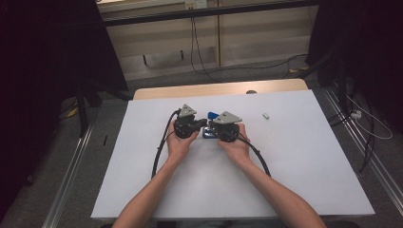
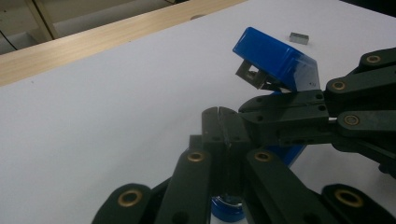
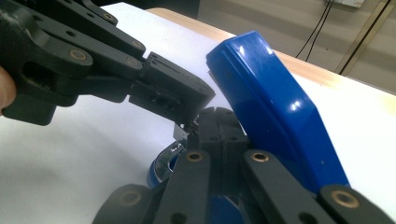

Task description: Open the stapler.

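Table (image 1: 294, 190), white-topped: bears an opened blue stapler (image 1: 212, 115), lid tilted up just behind and above both claws, base under them, so a slip of either tip, both working close at the hinge, could let the lid snap down or skid the stapler off across the sheet. Left claw (image 2: 218, 112): jaws clenched flat together, tips meeting the right claw (image 3: 219, 112) over the base; right claw likewise clenched, its side touching the lid, a thin metal part at the tips, grasp uncertain. Staple block (image 1: 266, 115): loose, well right of the claws.
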Demonstrator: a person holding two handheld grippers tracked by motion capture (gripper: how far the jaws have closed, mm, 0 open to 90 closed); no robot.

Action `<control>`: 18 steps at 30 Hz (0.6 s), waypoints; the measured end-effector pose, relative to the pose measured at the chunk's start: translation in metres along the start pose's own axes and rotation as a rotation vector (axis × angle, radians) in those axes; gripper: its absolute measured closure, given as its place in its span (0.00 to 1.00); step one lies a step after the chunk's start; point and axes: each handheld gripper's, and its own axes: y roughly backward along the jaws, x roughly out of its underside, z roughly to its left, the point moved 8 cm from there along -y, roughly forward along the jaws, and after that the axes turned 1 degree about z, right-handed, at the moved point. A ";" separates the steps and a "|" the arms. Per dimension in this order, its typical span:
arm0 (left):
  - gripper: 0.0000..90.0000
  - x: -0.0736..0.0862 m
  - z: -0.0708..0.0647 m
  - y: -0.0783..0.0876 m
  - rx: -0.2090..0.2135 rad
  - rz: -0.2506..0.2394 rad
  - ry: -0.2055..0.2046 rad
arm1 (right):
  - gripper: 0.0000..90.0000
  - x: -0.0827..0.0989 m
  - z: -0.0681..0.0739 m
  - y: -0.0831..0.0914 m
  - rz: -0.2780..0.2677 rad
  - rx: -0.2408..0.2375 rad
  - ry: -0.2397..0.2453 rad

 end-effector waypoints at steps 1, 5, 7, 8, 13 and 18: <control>1.00 0.000 0.000 0.000 0.002 -0.004 0.005 | 1.00 0.000 0.000 -0.001 -0.001 0.000 0.002; 1.00 0.001 -0.003 -0.002 0.014 -0.002 0.000 | 1.00 0.001 -0.001 -0.001 -0.003 0.000 -0.004; 1.00 0.001 -0.004 -0.002 0.016 0.003 -0.009 | 1.00 0.001 -0.001 -0.001 -0.001 0.001 -0.007; 1.00 0.002 -0.004 -0.003 0.010 0.008 -0.017 | 1.00 0.001 -0.001 -0.001 0.000 0.003 -0.005; 1.00 0.002 -0.004 -0.003 0.008 0.013 -0.013 | 1.00 0.001 -0.002 0.001 0.002 0.006 -0.004; 1.00 0.003 -0.003 -0.003 0.005 0.018 -0.019 | 1.00 0.001 -0.002 0.001 0.000 0.010 -0.005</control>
